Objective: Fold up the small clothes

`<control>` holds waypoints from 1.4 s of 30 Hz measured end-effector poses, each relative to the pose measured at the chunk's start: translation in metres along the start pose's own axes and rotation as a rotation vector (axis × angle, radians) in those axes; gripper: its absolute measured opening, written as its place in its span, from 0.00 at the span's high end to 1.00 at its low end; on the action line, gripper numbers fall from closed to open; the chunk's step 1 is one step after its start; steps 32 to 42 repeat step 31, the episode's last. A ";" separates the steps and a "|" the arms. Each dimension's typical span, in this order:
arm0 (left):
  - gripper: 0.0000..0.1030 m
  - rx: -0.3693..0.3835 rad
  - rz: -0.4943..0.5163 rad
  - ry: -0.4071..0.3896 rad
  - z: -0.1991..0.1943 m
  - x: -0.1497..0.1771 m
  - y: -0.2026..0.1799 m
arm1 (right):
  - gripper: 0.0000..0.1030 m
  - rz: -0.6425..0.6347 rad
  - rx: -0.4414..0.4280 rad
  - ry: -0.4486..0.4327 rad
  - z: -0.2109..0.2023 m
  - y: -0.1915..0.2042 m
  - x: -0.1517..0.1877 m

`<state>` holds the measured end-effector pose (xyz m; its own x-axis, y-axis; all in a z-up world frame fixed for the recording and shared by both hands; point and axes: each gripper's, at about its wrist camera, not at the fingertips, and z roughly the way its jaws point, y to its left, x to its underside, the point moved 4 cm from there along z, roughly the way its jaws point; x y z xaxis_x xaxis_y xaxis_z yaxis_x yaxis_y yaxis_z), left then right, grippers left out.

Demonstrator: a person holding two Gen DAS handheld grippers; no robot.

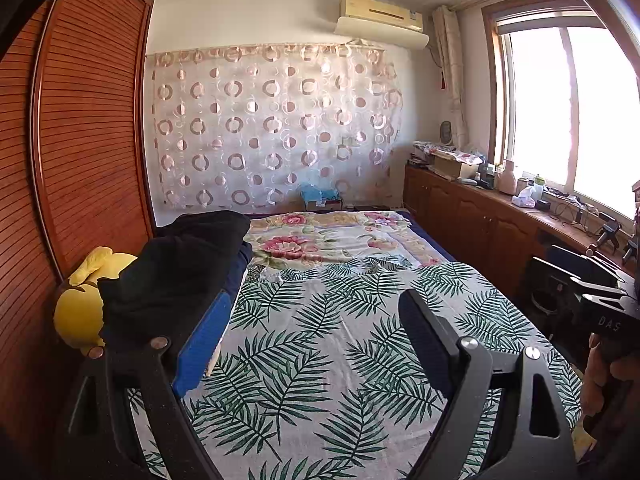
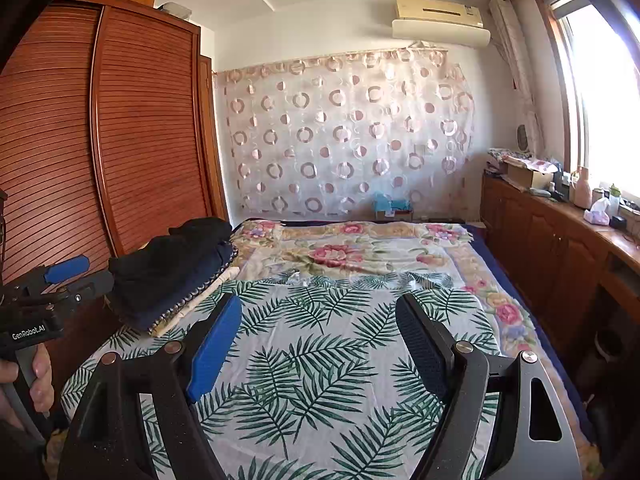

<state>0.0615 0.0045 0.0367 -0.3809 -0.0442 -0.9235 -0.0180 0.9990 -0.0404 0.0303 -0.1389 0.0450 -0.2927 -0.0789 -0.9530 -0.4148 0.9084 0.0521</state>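
Against the louvred wardrobe doors (image 2: 132, 128) on the left, a yellow plush toy (image 1: 78, 312) sits wedged at the bed's edge, apparently parked there to stay clear of the working area. Just beside it on the bed lies a stack of dark clothes (image 2: 172, 268): black garments on top, a navy one under them, and a pale patterned piece at the bottom. Whether the stack is finished work or still waiting I cannot tell, though its tidy layering and its place off to one side suggest folded pieces set out of the way.

The left gripper (image 1: 316, 344) hangs over the palm-leaf sheet (image 1: 320, 340) with its jaws spread wide and nothing between them; the blue pad (image 1: 204, 344) on one finger lies close beside the stack in this view, without visibly touching it. The sheet looks like a flat folding surface spread over the floral bedcover (image 2: 360, 252), and no garment lies on its open middle.

Further right, the right gripper (image 2: 320, 340) is likewise wide and empty, aimed across the same bare stretch of sheet. Each hand (image 2: 36, 376) shows at the edge of the other's view, so both tools are held level side by side, probably in a rest pose between garments.

Along the right wall, wooden cabinets (image 2: 540, 232) under the window (image 1: 568, 112) carry household clutter, well apart from the work.
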 end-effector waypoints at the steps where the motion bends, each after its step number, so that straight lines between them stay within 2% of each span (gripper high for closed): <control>1: 0.16 0.000 0.000 0.000 0.000 0.000 0.000 | 0.21 0.000 0.000 0.000 0.000 0.000 0.000; 42: 0.16 -0.002 0.002 -0.003 0.001 0.002 0.001 | 0.21 -0.001 -0.006 0.000 0.004 -0.007 0.002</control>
